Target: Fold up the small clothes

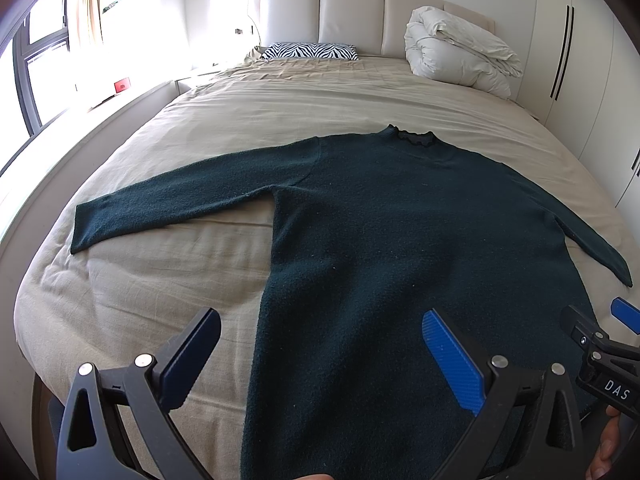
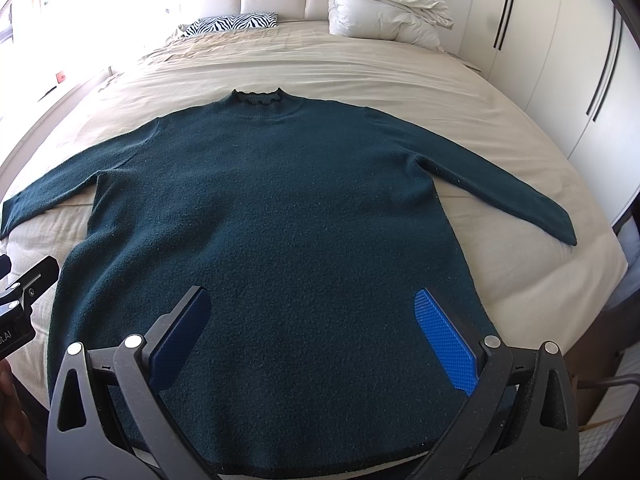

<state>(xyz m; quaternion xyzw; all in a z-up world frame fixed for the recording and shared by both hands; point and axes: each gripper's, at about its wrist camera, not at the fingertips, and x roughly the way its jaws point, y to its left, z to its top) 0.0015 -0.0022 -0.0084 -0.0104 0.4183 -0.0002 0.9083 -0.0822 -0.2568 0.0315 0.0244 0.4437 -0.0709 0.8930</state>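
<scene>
Dark green sweater (image 2: 272, 208) lies flat on the bed (image 2: 400, 76), front up, both sleeves spread out to the sides, collar toward the headboard (image 1: 352, 12). My left gripper (image 1: 320, 356) hovers above the sweater's lower left edge, jaws wide apart, nothing in them. My right gripper (image 2: 312, 332) hovers above the hem area, jaws also wide apart, holding nothing. Zebra pillow (image 1: 310, 51) and a folded white duvet (image 1: 456, 52) sit at the head of the bed.

Sweater (image 1: 400, 260) hem cut off (left wrist view).
</scene>
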